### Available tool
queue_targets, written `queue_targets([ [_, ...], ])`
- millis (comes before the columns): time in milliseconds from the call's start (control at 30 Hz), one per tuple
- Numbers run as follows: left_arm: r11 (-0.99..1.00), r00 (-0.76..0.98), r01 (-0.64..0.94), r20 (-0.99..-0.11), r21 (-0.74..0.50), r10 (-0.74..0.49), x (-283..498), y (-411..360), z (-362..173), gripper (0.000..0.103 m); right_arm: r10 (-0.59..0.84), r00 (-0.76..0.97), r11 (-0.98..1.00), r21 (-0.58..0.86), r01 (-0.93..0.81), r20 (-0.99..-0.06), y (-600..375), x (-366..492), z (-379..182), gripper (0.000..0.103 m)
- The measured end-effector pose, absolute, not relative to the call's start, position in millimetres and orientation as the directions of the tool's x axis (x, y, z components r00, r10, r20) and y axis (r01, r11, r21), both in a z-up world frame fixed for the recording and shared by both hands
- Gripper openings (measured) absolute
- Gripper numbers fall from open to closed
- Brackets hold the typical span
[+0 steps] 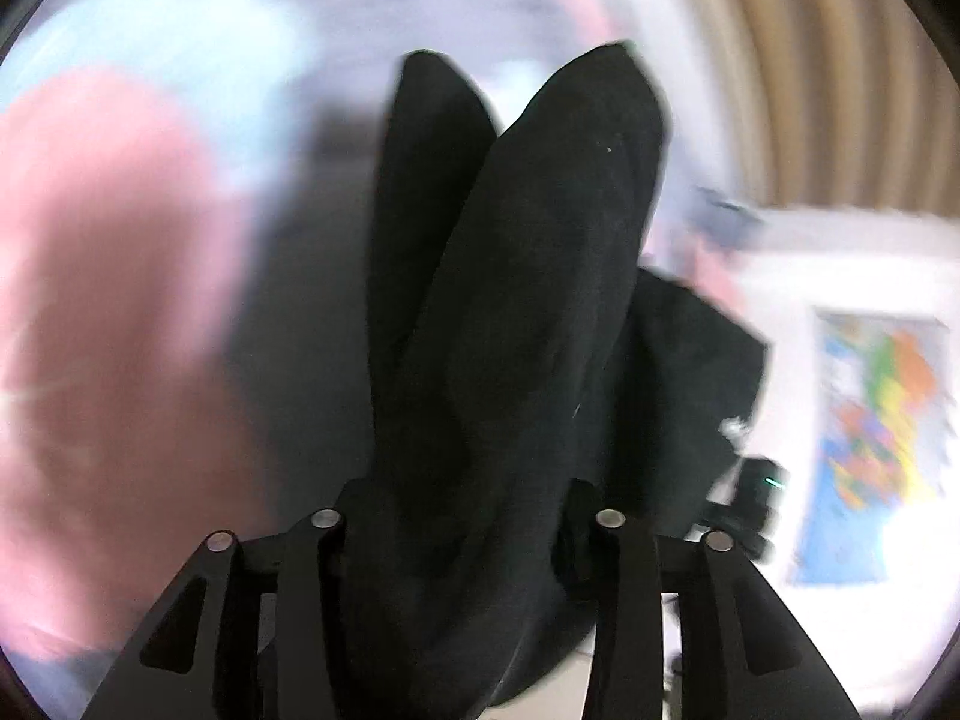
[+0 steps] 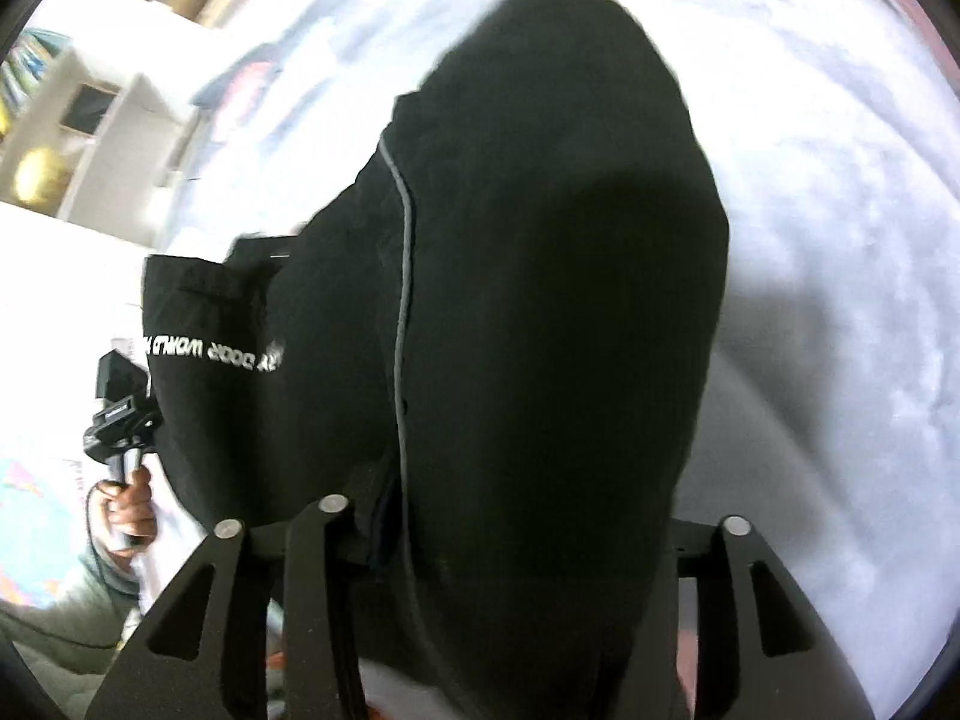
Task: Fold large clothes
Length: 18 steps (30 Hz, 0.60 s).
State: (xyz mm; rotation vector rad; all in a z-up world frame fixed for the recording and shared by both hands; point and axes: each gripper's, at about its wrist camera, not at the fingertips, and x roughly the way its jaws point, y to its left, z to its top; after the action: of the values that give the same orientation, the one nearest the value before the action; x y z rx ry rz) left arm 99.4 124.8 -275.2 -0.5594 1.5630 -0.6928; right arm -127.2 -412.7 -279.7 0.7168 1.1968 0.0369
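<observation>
Left wrist view shows the left tongs (image 1: 474, 540) clamped on the black garment (image 1: 516, 300), and the right tongs (image 2: 534, 516) grip another part of it, lifted above a pale bed surface (image 2: 840, 240); judged mid-carry, the next move calls for spreading it flat.
</observation>
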Motion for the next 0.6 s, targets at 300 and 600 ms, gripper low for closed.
queue_targets([
  [300, 0.714, -0.061, 0.045, -0.715, -0.699, -0.697, 119, 170, -238, 0.047, 0.155, 0.458, 0.775, 0.395, 0.493, -0.875, -462, -204, -240, 0.067],
  [600, 0.748, 0.097, 0.458, -0.809, -0.480, -0.579, 111, 88, -157, 0.048, 0.198, 0.573, 0.888, 0.393, 0.240, -0.795, -330, -115, -190, 0.073],
])
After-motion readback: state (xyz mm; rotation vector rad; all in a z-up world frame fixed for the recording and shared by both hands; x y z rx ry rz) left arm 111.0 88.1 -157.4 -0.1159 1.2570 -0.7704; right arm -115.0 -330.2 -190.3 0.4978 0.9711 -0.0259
